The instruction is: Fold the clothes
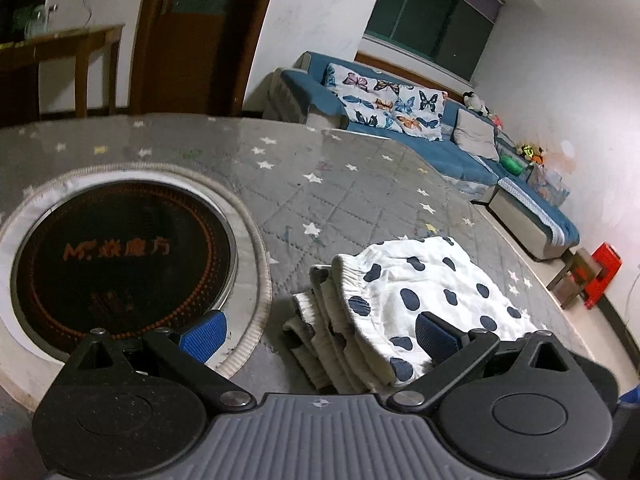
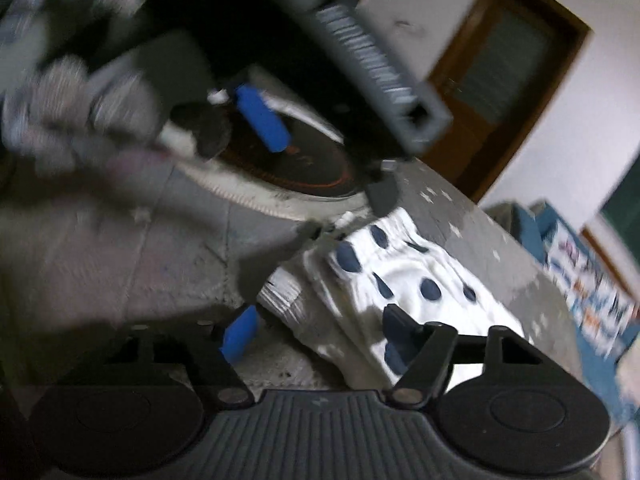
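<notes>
A white garment with dark blue spots (image 1: 416,296) lies folded in several layers on the grey star-patterned table cover (image 1: 320,184), its elastic waistband toward the left. My left gripper (image 1: 318,336) is open just above the fold's near edge, with nothing held. In the blurred right wrist view the same garment (image 2: 400,280) lies ahead, and my right gripper (image 2: 316,336) is open over its near end. The left gripper (image 2: 260,120) and the gloved hand holding it show at the upper left there.
A round black induction cooktop (image 1: 124,256) with a white ring is set into the table left of the garment. A blue sofa (image 1: 400,120) with butterfly cushions stands beyond the table. A wooden door (image 2: 500,76) and a red stool (image 1: 600,276) are further off.
</notes>
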